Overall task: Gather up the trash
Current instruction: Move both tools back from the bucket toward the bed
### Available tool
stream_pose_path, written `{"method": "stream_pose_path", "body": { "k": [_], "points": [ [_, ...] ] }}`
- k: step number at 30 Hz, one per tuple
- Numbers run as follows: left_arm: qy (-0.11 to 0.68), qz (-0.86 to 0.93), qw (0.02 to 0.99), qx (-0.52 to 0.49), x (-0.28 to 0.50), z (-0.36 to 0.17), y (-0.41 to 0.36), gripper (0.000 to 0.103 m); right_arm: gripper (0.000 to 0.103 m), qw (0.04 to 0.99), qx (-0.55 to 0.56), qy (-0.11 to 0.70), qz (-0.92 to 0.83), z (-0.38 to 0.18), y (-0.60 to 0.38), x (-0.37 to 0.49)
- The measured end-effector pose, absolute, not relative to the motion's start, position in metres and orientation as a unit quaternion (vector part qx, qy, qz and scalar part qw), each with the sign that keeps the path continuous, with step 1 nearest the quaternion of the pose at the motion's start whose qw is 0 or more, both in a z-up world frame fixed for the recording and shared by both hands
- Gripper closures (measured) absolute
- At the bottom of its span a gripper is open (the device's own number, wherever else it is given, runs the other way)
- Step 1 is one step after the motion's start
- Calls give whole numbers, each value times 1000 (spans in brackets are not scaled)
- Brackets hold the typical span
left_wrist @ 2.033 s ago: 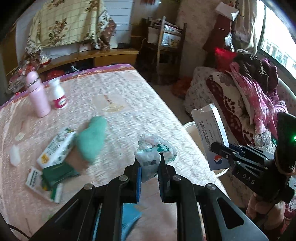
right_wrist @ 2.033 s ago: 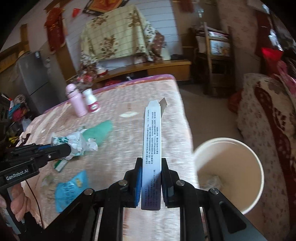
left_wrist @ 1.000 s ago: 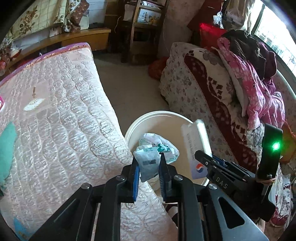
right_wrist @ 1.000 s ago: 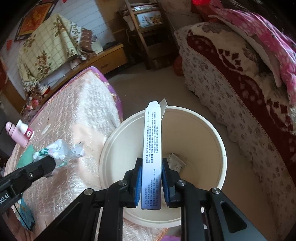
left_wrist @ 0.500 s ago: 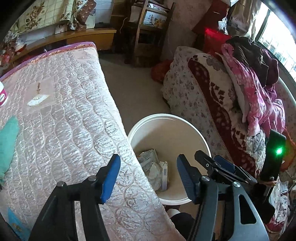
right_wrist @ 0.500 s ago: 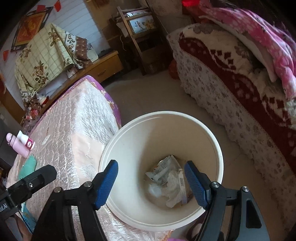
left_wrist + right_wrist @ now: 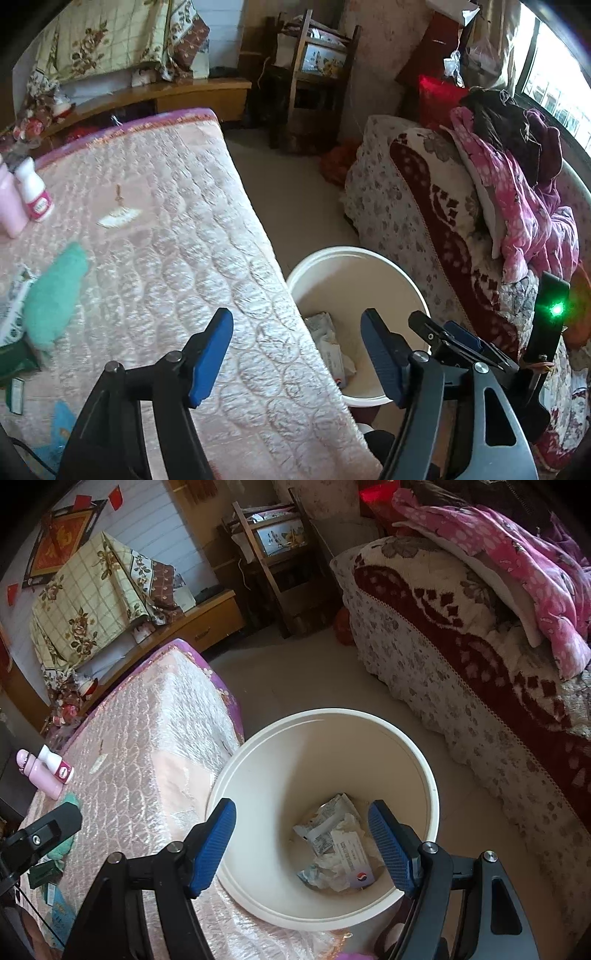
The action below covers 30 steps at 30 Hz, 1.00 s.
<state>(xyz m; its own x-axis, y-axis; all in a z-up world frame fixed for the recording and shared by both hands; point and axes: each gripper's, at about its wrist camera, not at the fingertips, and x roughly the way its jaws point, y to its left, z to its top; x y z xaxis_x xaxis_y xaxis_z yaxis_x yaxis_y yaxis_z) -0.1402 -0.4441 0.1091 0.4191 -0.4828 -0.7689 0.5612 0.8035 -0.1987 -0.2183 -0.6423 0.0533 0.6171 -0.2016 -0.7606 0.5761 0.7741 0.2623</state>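
Trash (image 7: 338, 847) lies in the bottom of the white bucket (image 7: 430, 775), right under the right gripper (image 7: 301, 843), whose jaws stand wide and empty. The left gripper (image 7: 295, 352), jaws opening with nothing between them, straddles the bed (image 7: 166, 221) edge. More litter (image 7: 14, 306) lies far left on the bed, nearer the left gripper, with open mattress between.
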Motion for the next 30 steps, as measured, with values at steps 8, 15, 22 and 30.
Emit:
{"method": "stream_pose_path", "body": {
  "k": [8, 15, 22, 30],
  "points": [
    [405, -286, 866, 72, -151, 139, -415, 30, 25, 879, 226, 362, -213, 76, -613, -225],
    [379, -273, 881, 73, -160, 157, -381, 29, 25, 888, 209, 359, -198, 88, -581, -226],
    [359, -252, 896, 76, -166, 167, -345, 29, 25, 897, 192, 357, -176, 101, -547, -227],
    [358, -226, 903, 70, -165, 163, -303, 29, 25, 905, 173, 360, -147, 109, -507, -222]
  ]
}}
